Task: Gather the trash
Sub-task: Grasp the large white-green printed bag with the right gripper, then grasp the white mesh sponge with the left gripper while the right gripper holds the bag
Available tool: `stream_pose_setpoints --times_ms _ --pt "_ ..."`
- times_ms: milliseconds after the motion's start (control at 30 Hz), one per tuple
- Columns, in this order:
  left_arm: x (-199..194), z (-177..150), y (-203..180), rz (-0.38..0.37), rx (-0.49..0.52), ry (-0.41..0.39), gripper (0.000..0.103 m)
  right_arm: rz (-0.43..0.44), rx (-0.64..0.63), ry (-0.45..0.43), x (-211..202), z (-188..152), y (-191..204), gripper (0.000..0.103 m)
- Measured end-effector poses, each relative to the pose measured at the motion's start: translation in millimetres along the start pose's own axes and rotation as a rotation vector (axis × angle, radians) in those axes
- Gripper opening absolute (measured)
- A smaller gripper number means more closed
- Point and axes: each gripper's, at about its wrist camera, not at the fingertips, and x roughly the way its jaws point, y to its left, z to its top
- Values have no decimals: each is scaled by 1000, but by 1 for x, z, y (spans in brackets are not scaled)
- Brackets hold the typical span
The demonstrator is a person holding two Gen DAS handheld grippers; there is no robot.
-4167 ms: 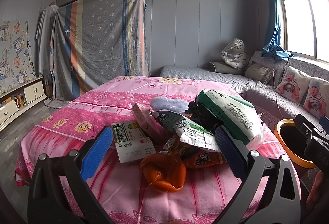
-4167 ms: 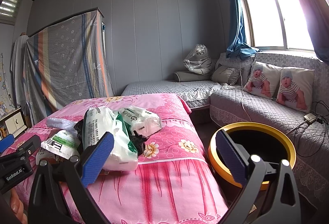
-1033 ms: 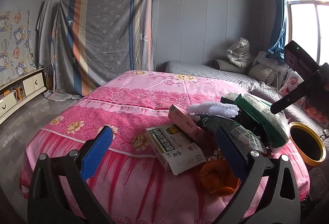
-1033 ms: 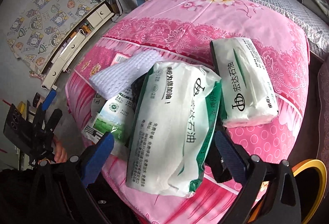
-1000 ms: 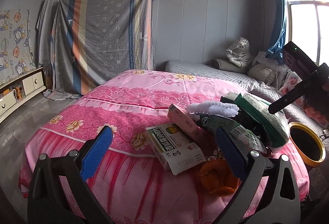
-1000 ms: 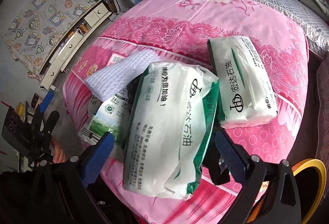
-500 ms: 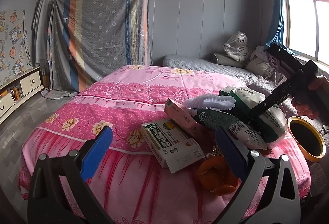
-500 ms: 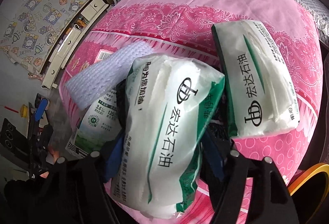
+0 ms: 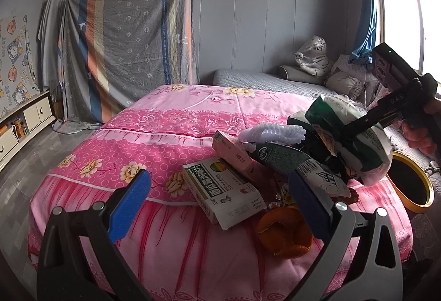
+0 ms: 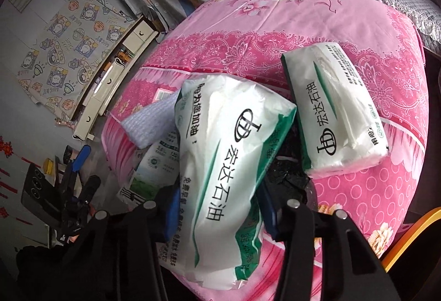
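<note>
Your right tongs [image 10: 217,214] are closing around the near tissue pack [image 10: 226,163]; both blue pads already press its sides, near the low end at the bottom centre of the right wrist view. The pack's long axis runs up the frame, away from the tongs, so most of its weight hangs beyond the grip. The yellow-rimmed bin [image 10: 408,234] sits at the lower right, off the bed's [image 10: 344,22] edge, so you'll likely swing rightward. Your left tongs [image 9: 217,199] stand wide open and empty, short of the medicine box [image 9: 223,193] and the orange peel [image 9: 286,234].
</note>
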Motion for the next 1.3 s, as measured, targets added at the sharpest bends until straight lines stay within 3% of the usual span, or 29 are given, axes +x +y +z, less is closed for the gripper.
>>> stream_pose_setpoints --times_ms 100,267,533,700,833,1000,1233,1267,1300 --pt "0 4 0 -20 -1 11 96 33 4 -55 -23 -3 7 45" --pt "1 17 -4 -136 27 29 96 83 8 -145 -58 -20 11 45" --pt "36 45 -19 -313 128 220 96 131 60 -262 -92 -67 -1 46" --pt "60 76 -40 -353 213 326 96 143 83 -288 -100 -84 -7 46" --pt "87 94 -57 -353 271 417 96 164 87 -310 -106 -92 -10 46" --pt "133 97 -56 -334 223 556 95 175 93 -315 -107 -97 -15 46" --pt "147 88 -66 -287 279 581 95 179 104 -319 -110 -102 -21 47" --pt "148 88 -67 -277 290 577 91 178 105 -320 -110 -102 -22 47" --pt "148 88 -70 -277 303 577 76 180 109 -321 -109 -102 -23 47"
